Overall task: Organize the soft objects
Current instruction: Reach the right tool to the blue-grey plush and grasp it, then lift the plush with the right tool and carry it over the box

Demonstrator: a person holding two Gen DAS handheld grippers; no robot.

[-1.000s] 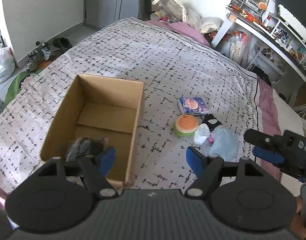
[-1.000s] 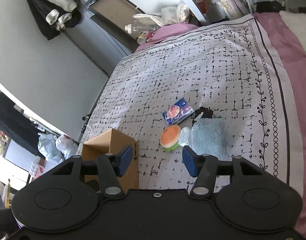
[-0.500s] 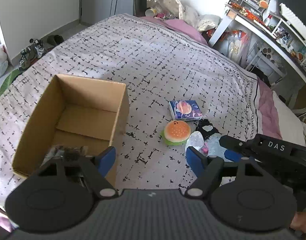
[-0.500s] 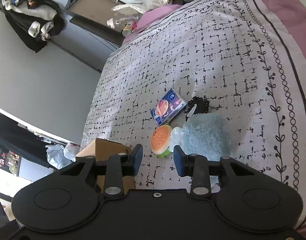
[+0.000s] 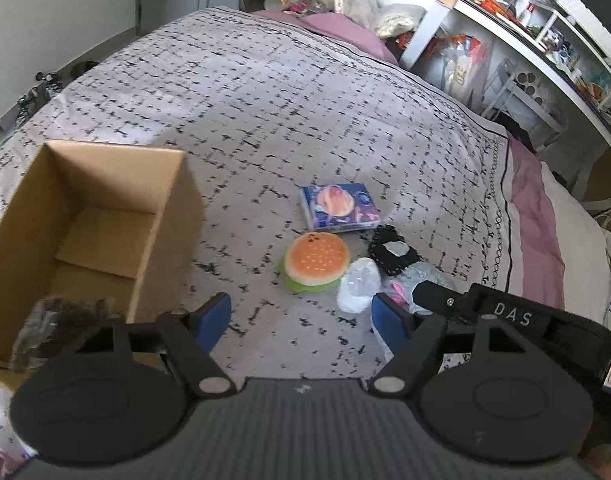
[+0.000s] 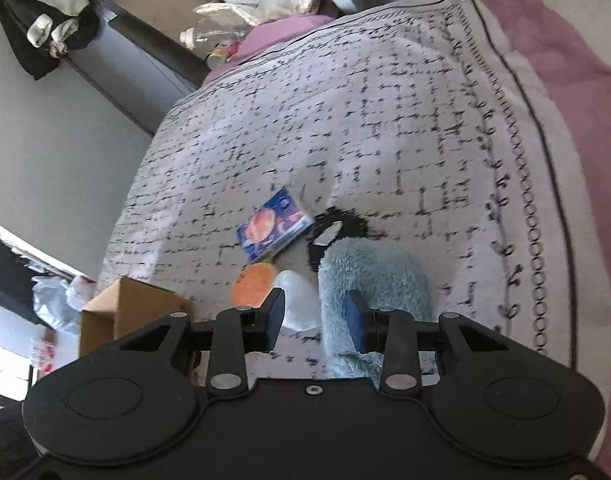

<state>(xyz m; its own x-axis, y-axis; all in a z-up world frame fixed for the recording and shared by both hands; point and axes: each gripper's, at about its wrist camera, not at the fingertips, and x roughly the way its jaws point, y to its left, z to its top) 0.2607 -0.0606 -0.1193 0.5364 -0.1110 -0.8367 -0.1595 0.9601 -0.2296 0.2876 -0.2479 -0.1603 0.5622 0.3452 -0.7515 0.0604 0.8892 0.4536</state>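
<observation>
Right gripper [image 6: 314, 322], jaws just narrowed, straddles the fluffy pale-blue plush toy [image 6: 375, 276], pads not visibly pressing. Left gripper [image 5: 301, 322] open, empty, farther off.

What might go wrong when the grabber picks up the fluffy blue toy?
1. The right hand-held gripper has been closing at the edge of the fluffy blue toy, so it may pinch only fur and slip.
2. The white toy and burger toy sit right beside it and could get dragged or knocked along.
</observation>
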